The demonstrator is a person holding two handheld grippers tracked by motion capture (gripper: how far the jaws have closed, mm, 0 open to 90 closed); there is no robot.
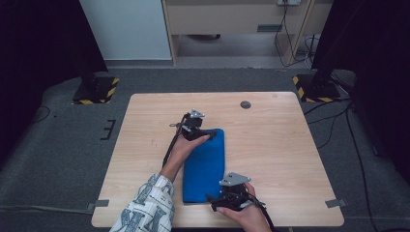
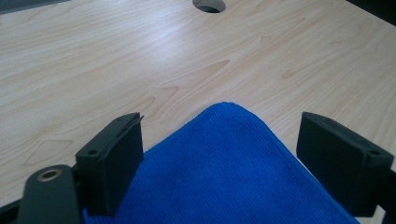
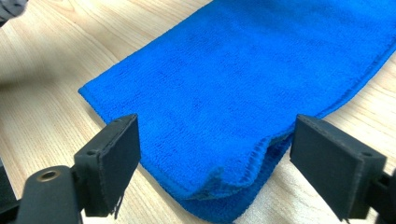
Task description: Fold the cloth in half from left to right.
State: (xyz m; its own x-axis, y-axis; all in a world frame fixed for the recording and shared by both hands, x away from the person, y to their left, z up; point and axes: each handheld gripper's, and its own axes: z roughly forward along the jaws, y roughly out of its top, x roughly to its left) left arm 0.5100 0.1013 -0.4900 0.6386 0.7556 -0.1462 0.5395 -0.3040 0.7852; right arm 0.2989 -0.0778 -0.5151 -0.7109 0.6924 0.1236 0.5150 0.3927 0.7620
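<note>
While a folded blue towel (image 1: 205, 166) lies flat at the middle of the wooden table (image 1: 280, 145), I hold my left gripper (image 1: 205, 131) at its far corner and my right gripper (image 1: 212, 202) at its near corner. Both grippers' jaws stand apart, straddling the cloth without pinching it.

The blue cloth (image 3: 243, 88) is a soft, matt towelling with a fine looped pile and a stitched hem, folded so that its layers show at the near corner. The table (image 2: 140, 56) under it is pale wood-grain laminate, smooth with a faint sheen, and near its far edge sits a round dark grommet (image 1: 245, 104). The pads (image 3: 119, 156) of both grippers look like matt black plastic, and a dull grey metal plate (image 1: 235, 178) tops the right gripper (image 1: 227, 199).
</note>
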